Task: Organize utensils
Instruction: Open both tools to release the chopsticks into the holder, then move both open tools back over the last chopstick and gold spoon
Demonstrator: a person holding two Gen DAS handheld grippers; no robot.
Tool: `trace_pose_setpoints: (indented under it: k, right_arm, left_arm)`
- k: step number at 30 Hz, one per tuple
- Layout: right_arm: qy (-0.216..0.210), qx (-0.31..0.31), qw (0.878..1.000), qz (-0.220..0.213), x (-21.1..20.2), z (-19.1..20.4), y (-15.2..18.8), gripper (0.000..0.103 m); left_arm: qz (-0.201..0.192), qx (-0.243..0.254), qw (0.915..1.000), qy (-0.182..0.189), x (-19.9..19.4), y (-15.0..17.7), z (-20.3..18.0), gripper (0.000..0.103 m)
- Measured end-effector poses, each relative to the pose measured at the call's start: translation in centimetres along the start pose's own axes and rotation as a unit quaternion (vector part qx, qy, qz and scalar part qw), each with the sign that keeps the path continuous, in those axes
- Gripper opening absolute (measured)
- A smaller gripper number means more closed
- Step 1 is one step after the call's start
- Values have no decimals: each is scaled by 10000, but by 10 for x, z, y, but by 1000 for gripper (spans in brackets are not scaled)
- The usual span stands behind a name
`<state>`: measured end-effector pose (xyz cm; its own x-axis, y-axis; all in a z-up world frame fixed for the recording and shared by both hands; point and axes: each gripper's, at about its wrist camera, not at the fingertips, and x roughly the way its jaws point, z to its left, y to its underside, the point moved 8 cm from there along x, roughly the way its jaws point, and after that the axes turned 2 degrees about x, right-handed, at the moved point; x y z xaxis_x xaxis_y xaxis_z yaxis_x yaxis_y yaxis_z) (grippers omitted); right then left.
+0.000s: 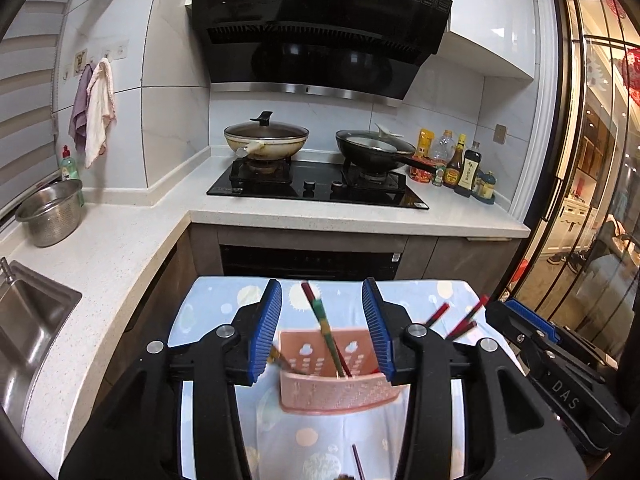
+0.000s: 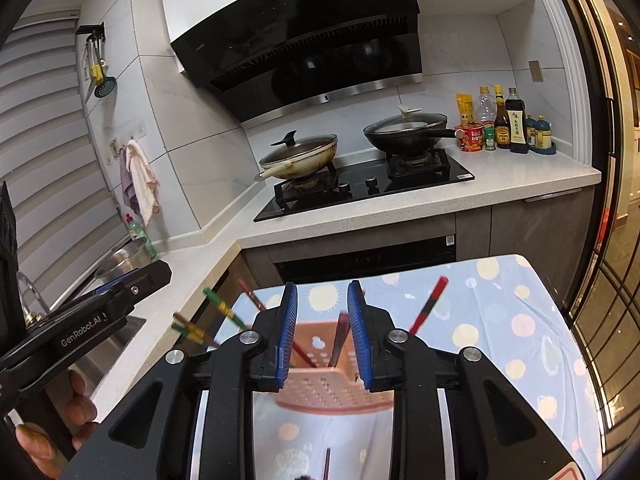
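A pink perforated utensil holder [image 1: 338,388] stands on a table with a light blue patterned cloth [image 1: 224,304]; it also shows in the right wrist view [image 2: 332,390]. Several chopsticks stand in it: a green-and-red pair [image 1: 326,326] leans up between my left fingers, dark red ones [image 1: 466,318] lean right. My left gripper [image 1: 322,328] is open above the holder and holds nothing. My right gripper [image 2: 322,334] is open above the holder, a dark chopstick [image 2: 339,338] standing between its fingers untouched. One chopstick [image 1: 358,462] lies on the cloth near me.
Behind the table is an L-shaped white counter [image 1: 120,248] with a sink [image 1: 28,320], a steel colander [image 1: 50,212], a black hob with a lidded wok [image 1: 266,140] and a black pan [image 1: 374,148], and sauce bottles [image 1: 460,164]. A glass door [image 1: 592,160] is at right.
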<state>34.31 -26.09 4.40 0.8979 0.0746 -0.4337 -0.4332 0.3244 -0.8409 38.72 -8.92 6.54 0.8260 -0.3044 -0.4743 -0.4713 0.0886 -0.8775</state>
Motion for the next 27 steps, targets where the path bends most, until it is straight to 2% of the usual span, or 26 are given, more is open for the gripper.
trace_pose_setpoints:
  k: [7,14,22,27]
  right_arm:
    - [48,-185,9994,304,-34,5,51,26]
    - [97,-346,9963,776,-65,5,123,26]
    - [111,-324,9879,1511,-89,5,223,26]
    - [155,-372,9820,1846,-94,9,269,26]
  left_arm:
    - [232,61,9997,-34,-29,45,-3,41]
    - [734,78,9972,-117,-48,118,-3,42]
    - [1532,-150,9878,-216,-60,217,8,43]
    - [1902,-187,9808,-382,-64,265,12,43]
